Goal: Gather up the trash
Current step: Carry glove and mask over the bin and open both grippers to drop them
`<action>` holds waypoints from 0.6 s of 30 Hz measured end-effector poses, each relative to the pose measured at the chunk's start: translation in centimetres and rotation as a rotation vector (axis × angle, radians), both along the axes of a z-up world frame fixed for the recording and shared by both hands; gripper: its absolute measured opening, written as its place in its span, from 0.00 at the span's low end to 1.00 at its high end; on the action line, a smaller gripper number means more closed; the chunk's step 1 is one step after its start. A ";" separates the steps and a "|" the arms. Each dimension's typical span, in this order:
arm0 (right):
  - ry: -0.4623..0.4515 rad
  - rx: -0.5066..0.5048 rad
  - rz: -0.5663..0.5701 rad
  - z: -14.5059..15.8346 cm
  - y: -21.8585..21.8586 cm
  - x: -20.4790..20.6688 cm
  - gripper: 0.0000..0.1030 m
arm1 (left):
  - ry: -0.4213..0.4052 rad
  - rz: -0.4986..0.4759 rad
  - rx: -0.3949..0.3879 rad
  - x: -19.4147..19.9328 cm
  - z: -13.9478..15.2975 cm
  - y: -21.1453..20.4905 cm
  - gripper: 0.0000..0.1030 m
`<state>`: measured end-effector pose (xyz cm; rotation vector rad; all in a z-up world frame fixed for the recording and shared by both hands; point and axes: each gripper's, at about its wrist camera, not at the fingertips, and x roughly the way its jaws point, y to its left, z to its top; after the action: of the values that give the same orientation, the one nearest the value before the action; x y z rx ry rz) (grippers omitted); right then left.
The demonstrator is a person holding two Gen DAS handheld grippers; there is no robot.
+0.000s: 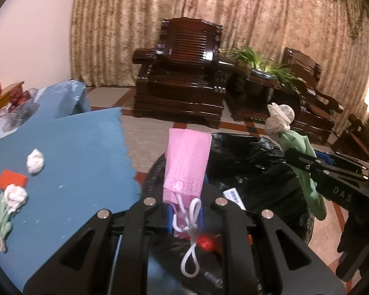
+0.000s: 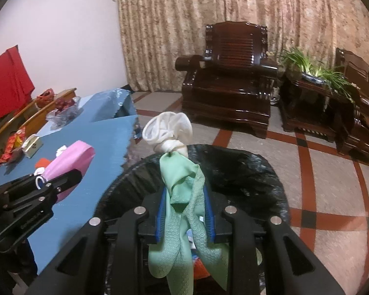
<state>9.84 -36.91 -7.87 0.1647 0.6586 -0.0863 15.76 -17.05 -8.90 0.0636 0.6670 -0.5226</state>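
The left hand-held gripper (image 1: 184,211) is clamped on a pink face mask (image 1: 185,162), whose white ear loops dangle below the pads, and the right hand-held gripper (image 2: 185,209) is clamped on a green rubber glove (image 2: 184,196) with a knotted white cuff. Both loads hang over the mouth of the black-lined trash bin (image 1: 255,152), which stands on the floor just beside the blue table (image 1: 81,152). The step in hand looks like the drop. To do it well, I would bring each load squarely over the dark opening rather than its rim before parting the jaws, since the glove's long fingers and the mask's loops could snag on the liner edge. Still on the table are a crumpled white tissue (image 1: 35,161), a red scrap (image 1: 12,179) and a second glove (image 1: 8,209), so more trips remain.
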 end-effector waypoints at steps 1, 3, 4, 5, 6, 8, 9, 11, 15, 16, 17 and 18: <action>0.004 -0.002 -0.005 -0.2 -0.3 0.1 0.25 | 0.002 -0.010 0.000 0.3 -0.3 -0.8 0.13; 0.013 -0.001 -0.018 -0.7 -1.2 0.3 0.25 | 0.009 -0.024 0.001 0.8 -0.7 -1.7 0.13; 0.017 0.000 -0.022 -0.9 -1.4 0.4 0.25 | 0.011 -0.028 0.001 1.0 -0.9 -2.1 0.13; 0.021 0.002 -0.026 -1.1 -1.8 0.6 0.25 | 0.014 -0.032 0.002 1.2 -1.1 -2.6 0.13; 0.025 0.005 -0.029 -1.3 -2.1 0.7 0.25 | 0.017 -0.036 0.001 1.4 -1.2 -3.0 0.13; 0.040 0.007 -0.038 -2.0 -2.9 1.0 0.25 | 0.027 -0.049 0.003 1.9 -1.8 -3.8 0.13; 0.044 0.008 -0.041 -2.2 -3.1 1.1 0.25 | 0.030 -0.053 0.006 2.1 -2.0 -4.2 0.13; 0.054 0.014 -0.049 -2.8 -3.7 1.3 0.25 | 0.038 -0.065 0.013 2.6 -2.6 -5.0 0.14; 0.071 0.021 -0.060 -3.8 -4.4 1.9 0.28 | 0.066 -0.083 0.006 3.5 -3.4 -6.1 0.18; 0.080 0.020 -0.060 -4.1 -4.5 2.1 0.33 | 0.073 -0.090 0.004 3.6 -3.5 -6.0 0.26; 0.082 0.018 -0.063 -4.3 -4.6 2.1 0.36 | 0.087 -0.101 0.000 3.8 -3.7 -6.2 0.41; 0.081 0.013 -0.068 -4.4 -4.6 2.1 0.42 | 0.095 -0.106 -0.008 3.9 -3.8 -6.2 0.49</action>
<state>11.93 -41.55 -12.29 0.1967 0.7344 -0.1550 19.66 -23.26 -12.68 0.0671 0.7569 -0.6337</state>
